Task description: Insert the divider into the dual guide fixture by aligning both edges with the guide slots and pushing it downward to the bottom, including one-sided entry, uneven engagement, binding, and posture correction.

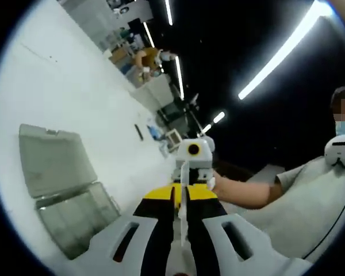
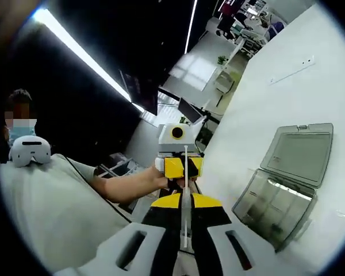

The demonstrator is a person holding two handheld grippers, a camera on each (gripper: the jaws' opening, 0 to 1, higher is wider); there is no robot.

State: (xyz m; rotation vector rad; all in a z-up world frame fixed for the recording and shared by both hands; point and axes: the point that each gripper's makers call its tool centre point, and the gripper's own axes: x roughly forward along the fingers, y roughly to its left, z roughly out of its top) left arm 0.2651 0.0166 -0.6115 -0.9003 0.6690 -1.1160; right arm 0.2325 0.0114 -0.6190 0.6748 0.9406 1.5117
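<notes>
A thin pale divider (image 1: 183, 214) shows edge-on between my left gripper's (image 1: 181, 194) yellow-and-black jaws, which are shut on it. Opposite, my right gripper (image 1: 195, 172) faces me, held by a person's hand. In the right gripper view the same divider (image 2: 186, 230) runs as a narrow line up through my right gripper (image 2: 184, 202), also shut on it, towards the left gripper (image 2: 182, 172). The divider is held in the air, away from the clear case. An open clear plastic case (image 1: 63, 190) (image 2: 287, 184) lies on the white table with its lid folded back.
The white table (image 1: 75, 86) (image 2: 287, 86) stretches far beyond the case. A person in a light shirt (image 1: 310, 201) (image 2: 40, 201) stands close behind the grippers. Desks and equipment (image 1: 161, 109) stand further back, under ceiling light strips.
</notes>
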